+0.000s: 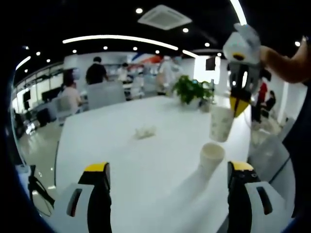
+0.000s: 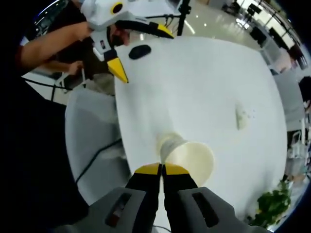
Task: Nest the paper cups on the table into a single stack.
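Left gripper view: right gripper (image 1: 239, 107), jaws pinched on the rim of a white paper cup (image 1: 221, 123), holds it just above a second white paper cup (image 1: 211, 158) on the white table (image 1: 126, 165), evidently for nesting; left gripper (image 1: 167, 171) wide, empty.

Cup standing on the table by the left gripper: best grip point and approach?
Pinch the rim of the standing cup from above, one jaw inside the mouth and one outside. It stands upright with its mouth open, and the walls taper downward, so a side squeeze could slip. The right gripper holds the other cup by the rim.
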`<action>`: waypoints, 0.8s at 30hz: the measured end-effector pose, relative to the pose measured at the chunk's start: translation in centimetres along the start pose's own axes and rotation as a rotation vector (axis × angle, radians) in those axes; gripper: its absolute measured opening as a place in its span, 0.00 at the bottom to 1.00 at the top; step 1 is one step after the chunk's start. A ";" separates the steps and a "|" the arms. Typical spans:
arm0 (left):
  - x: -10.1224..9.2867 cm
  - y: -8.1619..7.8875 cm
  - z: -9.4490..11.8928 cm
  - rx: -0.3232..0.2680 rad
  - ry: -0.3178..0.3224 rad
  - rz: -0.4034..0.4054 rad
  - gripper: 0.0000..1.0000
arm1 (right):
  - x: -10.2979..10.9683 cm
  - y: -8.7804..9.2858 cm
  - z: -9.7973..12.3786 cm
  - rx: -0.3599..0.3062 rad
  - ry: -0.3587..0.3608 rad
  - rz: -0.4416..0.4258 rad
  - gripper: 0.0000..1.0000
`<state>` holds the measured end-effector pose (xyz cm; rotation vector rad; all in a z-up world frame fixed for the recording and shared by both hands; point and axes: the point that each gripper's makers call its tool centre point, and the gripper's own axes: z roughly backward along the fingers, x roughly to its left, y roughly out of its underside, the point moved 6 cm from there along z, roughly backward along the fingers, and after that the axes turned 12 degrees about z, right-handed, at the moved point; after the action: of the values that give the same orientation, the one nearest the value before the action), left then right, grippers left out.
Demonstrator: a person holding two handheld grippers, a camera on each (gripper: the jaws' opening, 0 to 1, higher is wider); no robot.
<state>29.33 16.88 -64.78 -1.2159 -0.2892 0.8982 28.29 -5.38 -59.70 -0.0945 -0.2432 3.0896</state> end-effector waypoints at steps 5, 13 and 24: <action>0.0 0.2 0.0 -0.002 -0.001 0.009 0.99 | 0.0 0.0 -0.6 0.007 0.001 -0.003 0.00; -0.1 0.6 -0.1 0.005 0.002 0.017 0.99 | 0.3 0.1 -2.1 0.008 -0.010 -0.016 0.00; 0.1 0.8 0.2 0.001 -0.001 0.024 0.99 | 0.4 0.0 -3.3 0.009 -0.013 -0.033 0.00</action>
<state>28.90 17.08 -65.47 -1.2200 -0.2750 0.9193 28.12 -4.84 -62.93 -0.0688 -0.2283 3.0593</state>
